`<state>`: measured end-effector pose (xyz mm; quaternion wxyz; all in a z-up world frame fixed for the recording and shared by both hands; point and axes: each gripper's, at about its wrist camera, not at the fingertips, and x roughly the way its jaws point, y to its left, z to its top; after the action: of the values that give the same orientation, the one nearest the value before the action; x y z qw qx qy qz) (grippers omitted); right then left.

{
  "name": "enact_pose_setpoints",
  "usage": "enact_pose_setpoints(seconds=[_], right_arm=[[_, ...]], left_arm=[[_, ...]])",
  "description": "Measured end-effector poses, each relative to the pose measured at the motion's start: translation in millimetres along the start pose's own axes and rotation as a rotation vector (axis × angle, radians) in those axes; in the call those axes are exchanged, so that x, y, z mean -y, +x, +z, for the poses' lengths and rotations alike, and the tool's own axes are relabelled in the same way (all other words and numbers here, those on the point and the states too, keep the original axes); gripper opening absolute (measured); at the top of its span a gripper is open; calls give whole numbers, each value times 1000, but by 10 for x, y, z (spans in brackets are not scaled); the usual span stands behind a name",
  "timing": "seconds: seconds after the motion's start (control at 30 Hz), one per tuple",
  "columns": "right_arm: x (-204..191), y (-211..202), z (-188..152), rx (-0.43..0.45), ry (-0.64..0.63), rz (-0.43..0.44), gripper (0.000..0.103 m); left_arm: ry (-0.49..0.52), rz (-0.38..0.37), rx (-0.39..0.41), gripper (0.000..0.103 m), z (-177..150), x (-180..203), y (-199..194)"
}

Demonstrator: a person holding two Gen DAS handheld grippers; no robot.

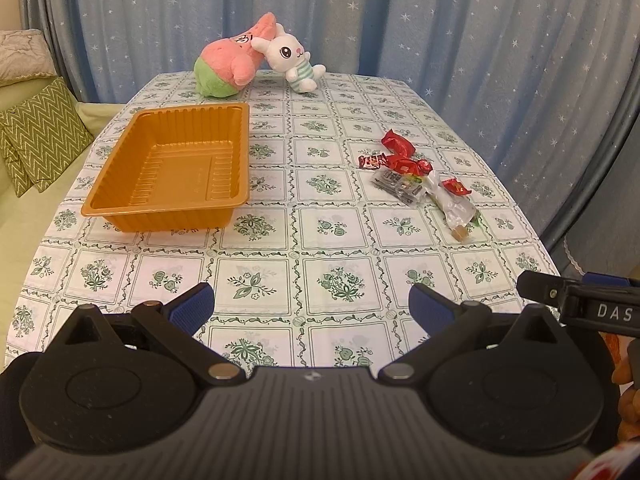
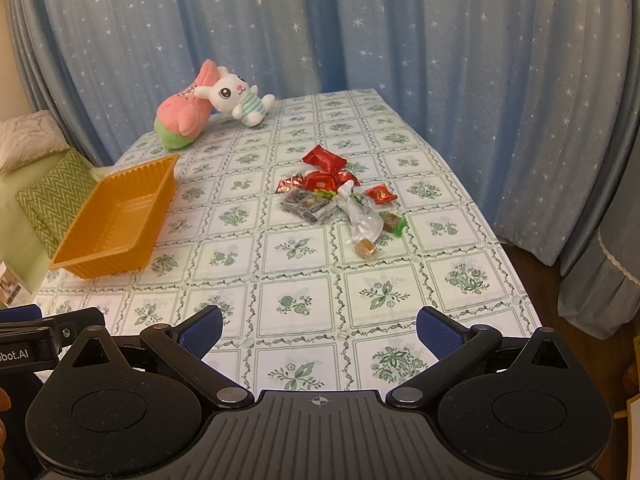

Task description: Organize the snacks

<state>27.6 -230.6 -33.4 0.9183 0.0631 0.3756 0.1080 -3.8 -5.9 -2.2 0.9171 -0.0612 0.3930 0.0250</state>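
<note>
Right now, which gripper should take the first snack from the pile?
Right gripper, probably. The snack pile lies nearly straight ahead of it, while from the left gripper the pile sits off to the right and the orange tray to its left.

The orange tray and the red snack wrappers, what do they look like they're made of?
The orange tray looks like thin moulded plastic with a slightly glossy finish: its walls and floor are ribbed. The red snack wrappers seem to be shiny foil or plastic film, crinkled, with bright glints. The pictures alone cannot settle which.
</note>
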Motion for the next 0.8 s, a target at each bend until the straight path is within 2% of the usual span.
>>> enact_pose_setpoints(seconds=[0.27, 0.5, 0.57, 0.8], right_arm=[[221, 173, 26, 51, 79, -28, 102], [430, 469, 130, 99, 113, -37, 101], [483, 602, 168, 96, 108, -31, 86], [556, 1133, 251, 59, 30, -23, 65]], left_arm=[[-5, -34, -26, 103, 85, 12, 252], [9, -53, -48, 103, 226, 97, 691], [18, -56, -49, 103, 264, 125, 812], [35, -79, -55, 102, 437, 194, 1262]])
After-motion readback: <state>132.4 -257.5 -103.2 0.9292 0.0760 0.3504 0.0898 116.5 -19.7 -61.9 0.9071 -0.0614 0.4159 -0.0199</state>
